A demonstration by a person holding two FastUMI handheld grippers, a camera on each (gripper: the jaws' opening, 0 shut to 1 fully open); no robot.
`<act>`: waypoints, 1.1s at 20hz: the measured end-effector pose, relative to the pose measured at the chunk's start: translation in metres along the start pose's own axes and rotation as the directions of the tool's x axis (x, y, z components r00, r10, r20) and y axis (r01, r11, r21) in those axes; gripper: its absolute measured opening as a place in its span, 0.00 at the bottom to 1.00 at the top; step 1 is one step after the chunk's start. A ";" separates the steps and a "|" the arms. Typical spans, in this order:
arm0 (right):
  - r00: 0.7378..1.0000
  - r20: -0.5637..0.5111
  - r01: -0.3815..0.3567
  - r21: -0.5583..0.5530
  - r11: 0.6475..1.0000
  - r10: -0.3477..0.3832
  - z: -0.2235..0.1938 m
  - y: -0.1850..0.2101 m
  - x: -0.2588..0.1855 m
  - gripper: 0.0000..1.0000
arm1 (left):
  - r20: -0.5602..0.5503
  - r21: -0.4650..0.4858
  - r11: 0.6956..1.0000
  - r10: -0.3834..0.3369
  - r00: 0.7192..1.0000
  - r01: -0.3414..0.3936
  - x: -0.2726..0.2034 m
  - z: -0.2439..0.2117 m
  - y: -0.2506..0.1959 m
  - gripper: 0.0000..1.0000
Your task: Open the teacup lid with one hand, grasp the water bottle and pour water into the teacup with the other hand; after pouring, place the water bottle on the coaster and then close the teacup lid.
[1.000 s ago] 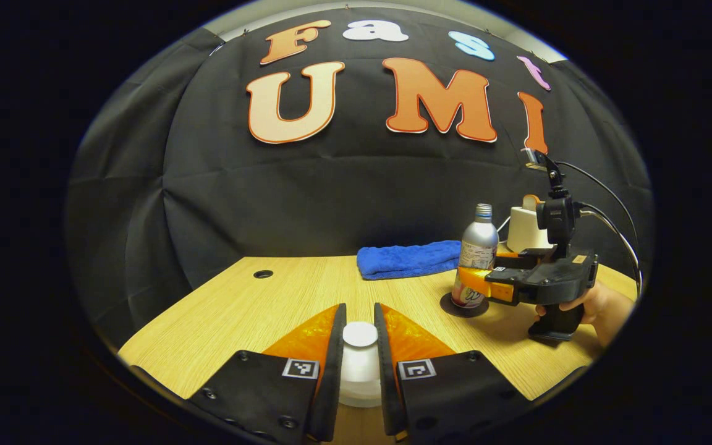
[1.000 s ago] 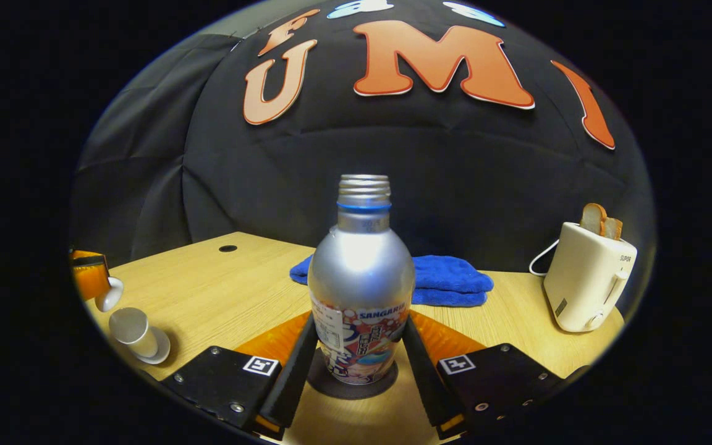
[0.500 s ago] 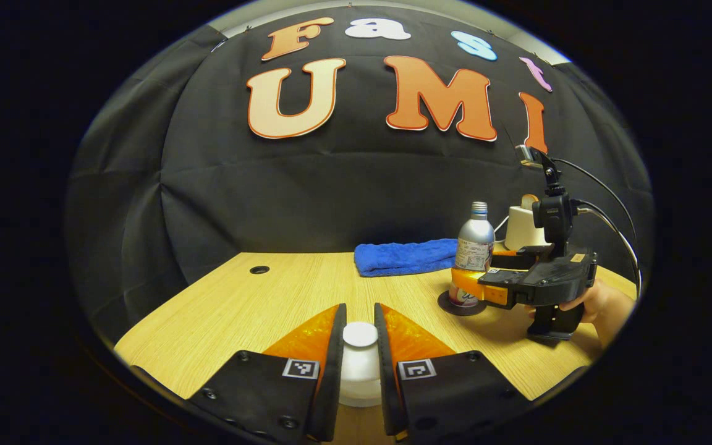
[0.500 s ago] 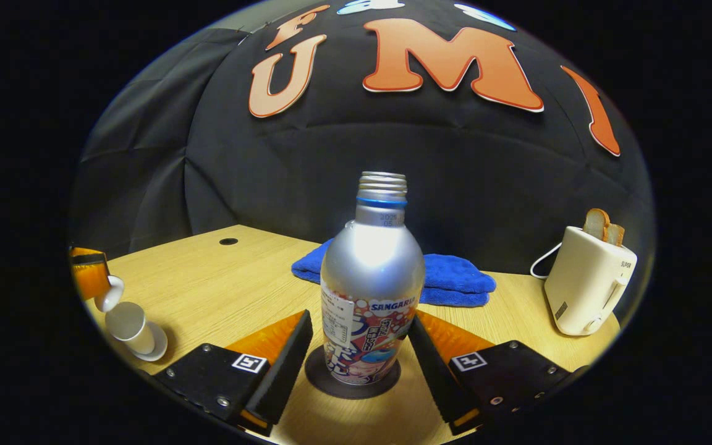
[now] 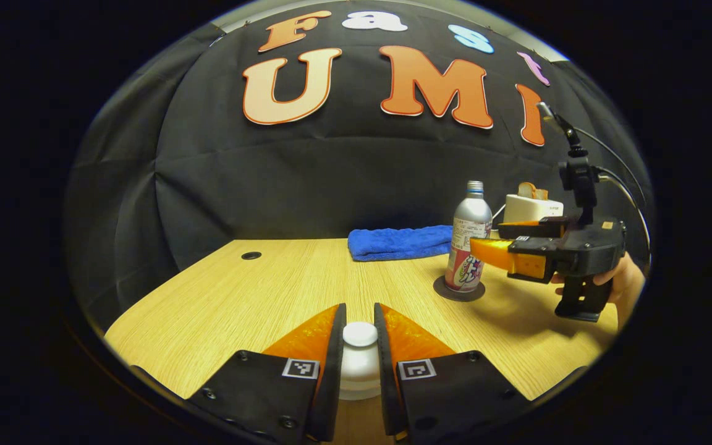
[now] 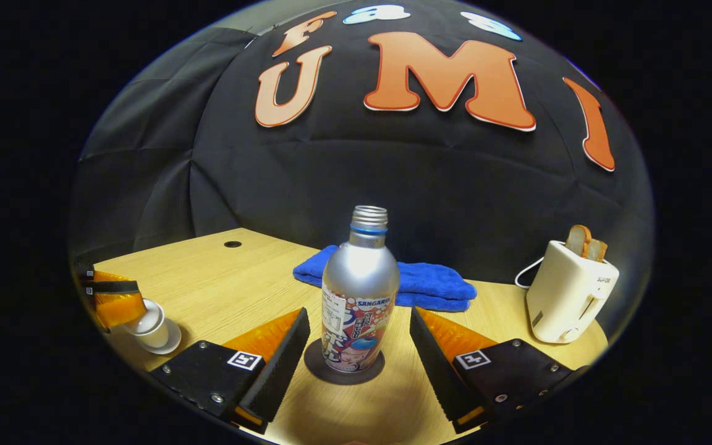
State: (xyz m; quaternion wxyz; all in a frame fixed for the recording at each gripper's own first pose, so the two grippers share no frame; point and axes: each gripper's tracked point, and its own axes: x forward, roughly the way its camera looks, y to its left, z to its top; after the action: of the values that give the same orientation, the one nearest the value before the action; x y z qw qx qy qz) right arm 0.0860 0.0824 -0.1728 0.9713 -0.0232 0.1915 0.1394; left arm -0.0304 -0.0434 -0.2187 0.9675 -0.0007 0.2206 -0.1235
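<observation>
While your left hand holds its tool low over the table, these notes run from near to far.

Left gripper (image 5: 360,346): your fingers are narrow and pinch the white teacup lid (image 5: 360,334) by its knob, one finger on each side. In the right gripper view this gripper (image 6: 115,303) sits at the far left edge.
Teacup (image 6: 152,327): it stands on a white saucer (image 6: 167,343) on the table, directly under your left fingers. In the right gripper view the lid itself is hidden behind them, so you cannot tell from there whether it is seated.
Right gripper (image 6: 359,358): your fingers are spread wide and hold nothing. Both are clear of the bottle, one to each side.
Right gripper from the left gripper view (image 5: 492,247): it hovers above the table just beside the bottle, with your hand (image 5: 625,281) around the grip.
Water bottle (image 6: 359,296): silver, upright, uncapped, with a printed label around the lower half. It stands on the coaster.
Coaster (image 6: 343,372): dark and round, flat on the table (image 6: 226,278).
Blue towel (image 6: 430,284): folded, lying behind the bottle near the black cloth wall.
Toaster (image 6: 569,300): white, far right on the table, with bread slices standing in its slots.
</observation>
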 end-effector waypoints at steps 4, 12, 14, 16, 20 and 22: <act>0.999 0.028 0.019 0.023 1.000 -0.020 0.007 -0.010 -0.020 0.98 | 0.002 0.013 1.000 0.022 1.000 -0.022 0.003 -0.004 0.006 0.30; 0.988 0.133 0.074 0.038 0.997 -0.078 0.044 -0.030 -0.067 0.98 | 0.096 -0.008 0.999 0.034 0.995 -0.034 -0.006 0.022 0.004 0.55; 0.983 0.161 0.092 0.017 0.996 -0.093 0.053 -0.033 -0.080 0.98 | 0.139 -0.006 0.999 0.044 0.989 -0.044 -0.009 0.037 0.002 0.65; 0.977 0.190 0.102 0.004 0.995 -0.101 0.064 -0.033 -0.094 0.98 | 0.181 -0.008 0.999 0.053 0.982 -0.053 -0.014 0.055 0.001 0.70; 0.961 0.255 0.112 0.004 0.994 -0.109 0.082 -0.029 -0.122 0.98 | 0.258 -0.029 0.997 0.073 0.963 -0.067 -0.032 0.097 -0.003 0.80; 0.951 0.286 0.127 -0.008 0.992 -0.120 0.090 -0.030 -0.134 0.98 | 0.288 -0.037 0.997 0.074 0.955 -0.066 -0.041 0.116 -0.008 0.84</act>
State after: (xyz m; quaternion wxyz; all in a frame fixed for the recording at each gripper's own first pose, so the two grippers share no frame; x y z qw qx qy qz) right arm 0.0085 0.0279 -0.0393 0.9951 -0.0274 0.0461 0.0828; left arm -0.0185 -0.0471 -0.0957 0.9931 -0.0242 0.0782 -0.0845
